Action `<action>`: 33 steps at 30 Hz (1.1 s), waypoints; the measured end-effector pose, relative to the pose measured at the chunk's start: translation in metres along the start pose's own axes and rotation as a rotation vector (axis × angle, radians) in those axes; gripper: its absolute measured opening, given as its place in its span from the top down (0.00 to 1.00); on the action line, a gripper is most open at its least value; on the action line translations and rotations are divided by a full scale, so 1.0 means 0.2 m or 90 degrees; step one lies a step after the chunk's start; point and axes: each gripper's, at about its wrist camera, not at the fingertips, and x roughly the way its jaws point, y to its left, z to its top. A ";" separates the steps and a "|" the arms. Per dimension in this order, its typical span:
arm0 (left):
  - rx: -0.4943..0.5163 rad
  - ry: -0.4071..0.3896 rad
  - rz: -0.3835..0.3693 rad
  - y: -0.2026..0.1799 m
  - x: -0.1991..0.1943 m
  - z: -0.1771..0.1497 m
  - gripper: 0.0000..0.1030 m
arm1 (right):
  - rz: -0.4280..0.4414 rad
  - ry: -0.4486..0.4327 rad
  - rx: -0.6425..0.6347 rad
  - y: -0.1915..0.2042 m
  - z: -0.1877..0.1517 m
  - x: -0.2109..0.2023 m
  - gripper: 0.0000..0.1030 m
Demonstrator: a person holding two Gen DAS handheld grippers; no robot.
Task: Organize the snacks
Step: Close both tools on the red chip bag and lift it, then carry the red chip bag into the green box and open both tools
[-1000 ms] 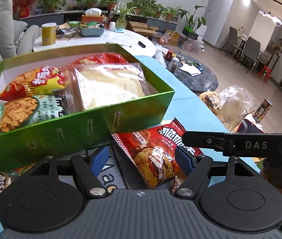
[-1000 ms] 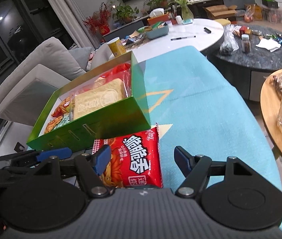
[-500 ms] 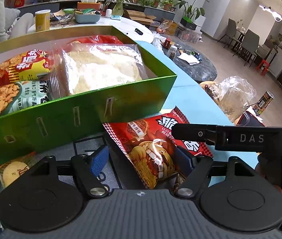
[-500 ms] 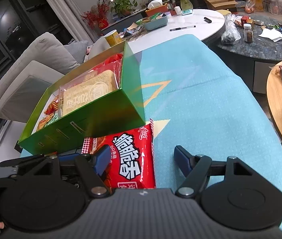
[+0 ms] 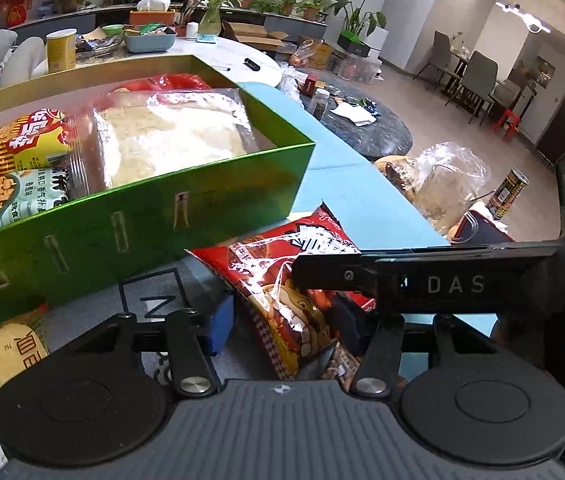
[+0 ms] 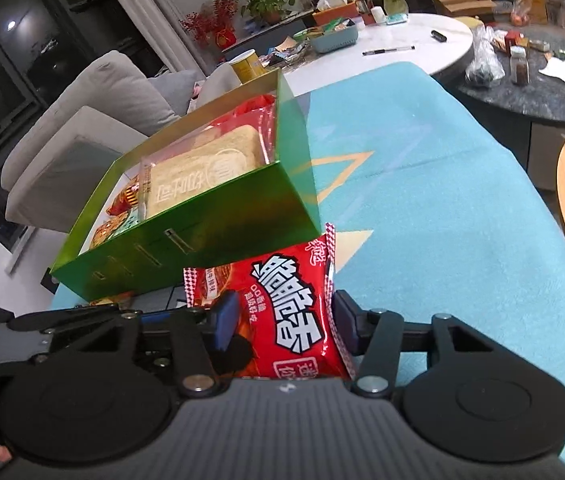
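Closing the jaws of the left gripper point(image 5: 284, 326) around the red packet point(image 5: 266, 280) lying just in front of the green box point(image 5: 142, 232), against its near wall, with the packet between the blue pads but the one visible pad not yet pressing on it. Pinching the same packet with the right gripper point(image 6: 284, 320), pads set against both of its long edges. Judging the step in hand as lifting this packet over the near wall and into the box, among the snack bags point(image 5: 14, 148) already lying inside. Doing it well probably by squeezing only until the foil dimples, so as not to crush what is inside; gripping across the puffed middle instead of the slippery sealed edge; raising it clear of the rim of the box before moving inward, so as not to snag the wall or shove the box along the blue cloth point(image 6: 422, 220); and looking for free room inside, perhaps on top of the clear-wrapped biscuits point(image 5: 178, 136) filling the right part of the box. Minding the crowding of two grippers on one small packet, one finger of the right gripper lying across it in front of the box as seen from the left wrist; likely wiser letting one grip go before lifting. Pointing both grippers slantwise downward toward the foot of the box, the left toward the middle of its near wall, the right toward its near right corner.
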 end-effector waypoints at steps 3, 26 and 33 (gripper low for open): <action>0.005 -0.008 0.003 -0.01 -0.03 0.00 0.52 | 0.001 0.000 -0.002 0.03 -0.01 -0.03 0.36; 0.040 -0.175 0.050 0.02 -0.64 0.02 0.52 | 0.047 -0.108 -0.083 0.47 0.09 -0.32 0.36; 0.041 -0.214 0.080 0.11 -0.77 0.07 0.52 | 0.066 -0.125 -0.094 0.62 0.16 -0.29 0.36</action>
